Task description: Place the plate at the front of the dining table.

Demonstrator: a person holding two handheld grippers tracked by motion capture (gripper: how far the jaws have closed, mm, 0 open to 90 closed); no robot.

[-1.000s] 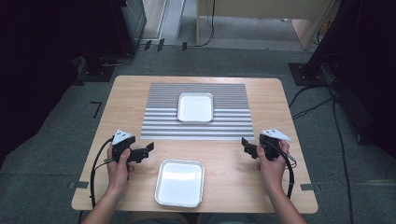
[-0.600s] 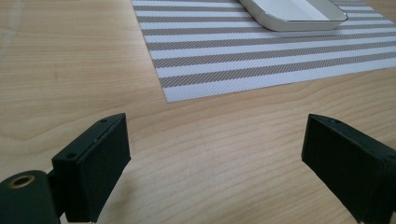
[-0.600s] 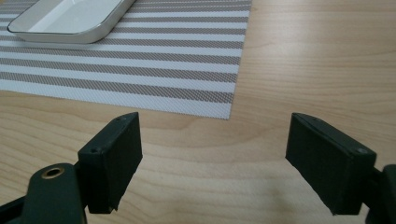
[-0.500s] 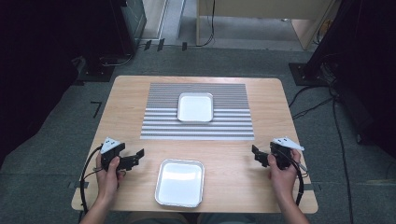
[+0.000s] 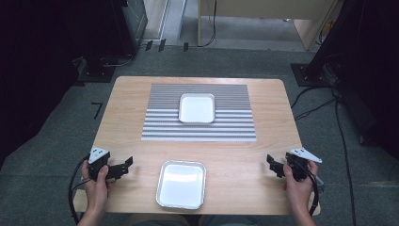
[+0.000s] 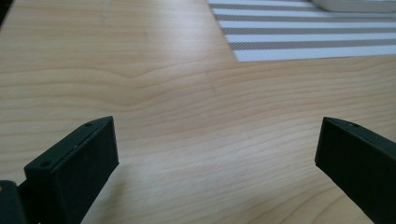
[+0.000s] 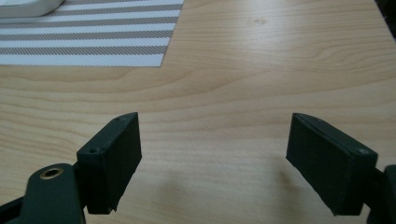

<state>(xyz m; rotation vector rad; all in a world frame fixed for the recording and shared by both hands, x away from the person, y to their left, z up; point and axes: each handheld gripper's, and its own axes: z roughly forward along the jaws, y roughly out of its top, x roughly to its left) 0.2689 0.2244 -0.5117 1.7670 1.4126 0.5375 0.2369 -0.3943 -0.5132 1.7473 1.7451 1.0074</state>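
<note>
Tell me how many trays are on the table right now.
2. One white tray sits on the striped mat toward the far side of the table. The other tray rests on bare wood at the near edge, between the two hands. Nothing seems hidden.

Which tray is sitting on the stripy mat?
The white tray at the far side sits on the striped mat. The shiny metal tray near the person rests on bare wood.

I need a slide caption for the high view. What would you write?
Both hand-held grippers, left and right, open beside the near metal tray; a white tray sits on the striped mat.
</note>
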